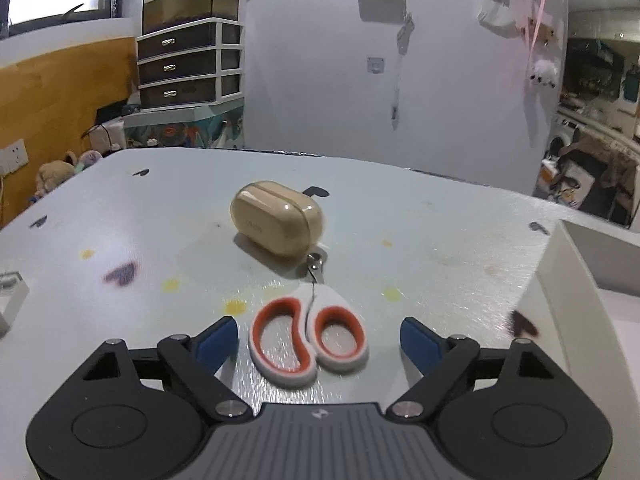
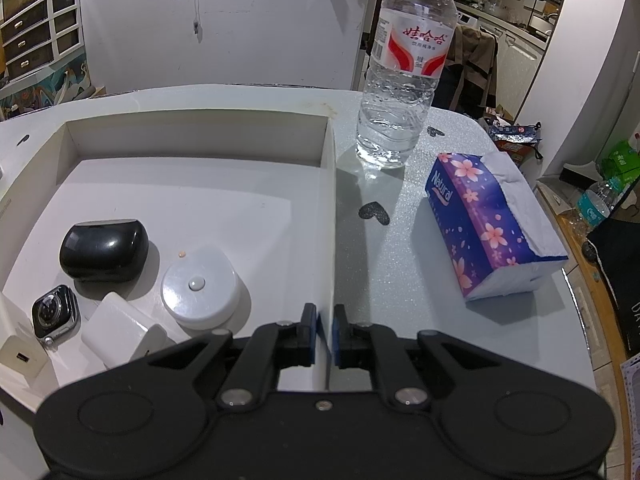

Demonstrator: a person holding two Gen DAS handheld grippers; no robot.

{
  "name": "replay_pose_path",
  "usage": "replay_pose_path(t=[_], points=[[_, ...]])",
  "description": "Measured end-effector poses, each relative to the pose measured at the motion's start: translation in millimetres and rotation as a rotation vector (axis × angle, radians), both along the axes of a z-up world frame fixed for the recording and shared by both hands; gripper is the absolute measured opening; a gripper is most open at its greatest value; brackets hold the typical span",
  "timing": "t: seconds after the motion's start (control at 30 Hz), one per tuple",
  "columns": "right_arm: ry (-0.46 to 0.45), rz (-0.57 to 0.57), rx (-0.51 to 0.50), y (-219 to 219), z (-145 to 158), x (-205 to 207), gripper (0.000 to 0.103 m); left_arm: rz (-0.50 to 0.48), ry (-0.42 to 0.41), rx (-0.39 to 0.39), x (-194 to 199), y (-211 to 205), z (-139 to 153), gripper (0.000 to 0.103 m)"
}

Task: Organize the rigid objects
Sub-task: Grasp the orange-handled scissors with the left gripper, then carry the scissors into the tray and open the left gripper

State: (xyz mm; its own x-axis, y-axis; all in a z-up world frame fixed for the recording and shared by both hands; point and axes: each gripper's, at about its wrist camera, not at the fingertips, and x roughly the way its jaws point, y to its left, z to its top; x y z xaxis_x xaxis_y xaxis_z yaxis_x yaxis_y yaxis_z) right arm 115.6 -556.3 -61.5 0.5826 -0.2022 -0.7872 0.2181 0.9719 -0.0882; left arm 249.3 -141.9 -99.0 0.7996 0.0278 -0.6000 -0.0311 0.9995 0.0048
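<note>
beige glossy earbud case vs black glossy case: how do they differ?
The beige glossy earbud case sits on the bare table, next to the scissors; the black glossy case is already inside the white tray, among other small gadgets. Colour differs: beige versus black. Both are rounded, shiny and closed.

Left gripper agape, right gripper clamped.

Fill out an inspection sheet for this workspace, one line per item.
Surface: pale speckled table, stained yellow.
Job's things: scissors and beige earbud case on table; black case, smartwatch, round white puck, white charger in white tray.
Clutter: water bottle, tissue pack.
Grippers: left gripper open around scissor handles; right gripper shut on tray wall.
Cables: nothing seen on table.
Surroundings: drawer unit.
</note>
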Motion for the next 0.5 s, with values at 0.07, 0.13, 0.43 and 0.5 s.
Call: replay_pose_path(t=[0.07,0.13,0.43,0.5], points=[[0.000,0.000,0.000,0.0,0.1,0.1,0.008,-0.004,-0.001,0.020,2.2,-5.3,0.3,0.081],[0.000,0.000,0.000,-0.2,-0.1,0.1,0.008,-0.016,-0.008,0.025,1.7,-7.5,0.9,0.074],[0.003,-0.001,-0.003,0.1,-0.8,0.8,0.009,-0.034,-0.020,-0.007,-3.1,-3.2,1.3,0.065],[0.004,-0.001,-0.003,0.4,-0.8,0.8,0.009,-0.035,-0.020,-0.011,-3.9,-2.9,1.3,0.065]])
